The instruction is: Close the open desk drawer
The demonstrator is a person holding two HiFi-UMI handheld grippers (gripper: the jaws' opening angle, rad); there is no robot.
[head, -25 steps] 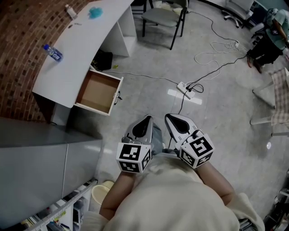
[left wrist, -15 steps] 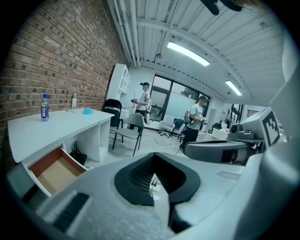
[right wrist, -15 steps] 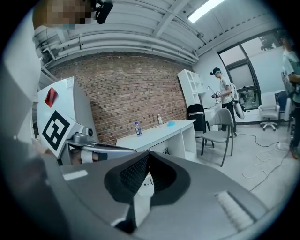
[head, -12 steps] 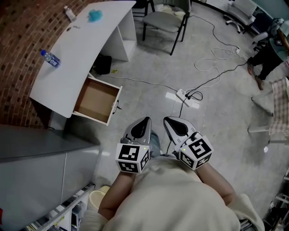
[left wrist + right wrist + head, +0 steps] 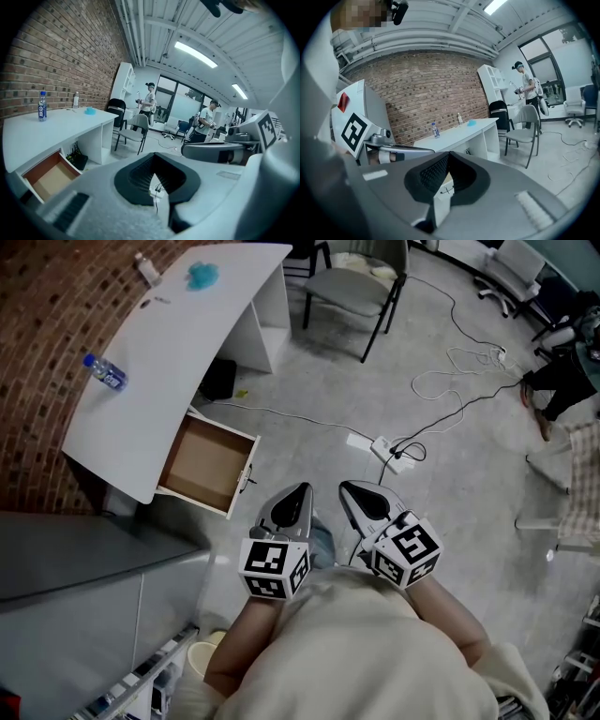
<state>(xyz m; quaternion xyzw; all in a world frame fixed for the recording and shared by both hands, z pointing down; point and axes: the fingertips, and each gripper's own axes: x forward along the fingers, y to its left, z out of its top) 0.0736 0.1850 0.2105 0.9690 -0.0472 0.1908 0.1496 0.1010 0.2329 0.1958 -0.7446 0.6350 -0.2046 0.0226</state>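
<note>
In the head view, the open drawer (image 5: 208, 463) sits left of centre, pulled well out from under the white bench (image 5: 169, 343), its brown bottom bare. Over the last second it has slid down the frame toward you, so you are closing on it. The gap between it and your tools is smaller, but they are still apart. The left tongs (image 5: 303, 487) and right tongs (image 5: 346, 486) ride side by side at lower centre. Both are pressed together and neither carries anything.

In the left gripper view, the pads of the left tongs (image 5: 154, 174) meet with only floor and a cable showing through the notch. The drawer (image 5: 47, 177) lies at lower left, off the line these tongs point along. A water bottle (image 5: 42, 106) stands on the bench above it.

In the right gripper view, the right tongs (image 5: 443, 180) are likewise closed on nothing. The drawer's pale front (image 5: 440, 202) shows straight through their notch, so this tool looks better lined up to push.

Nothing has touched the drawer yet. The approach is under way and the closing push is still to come.
</note>
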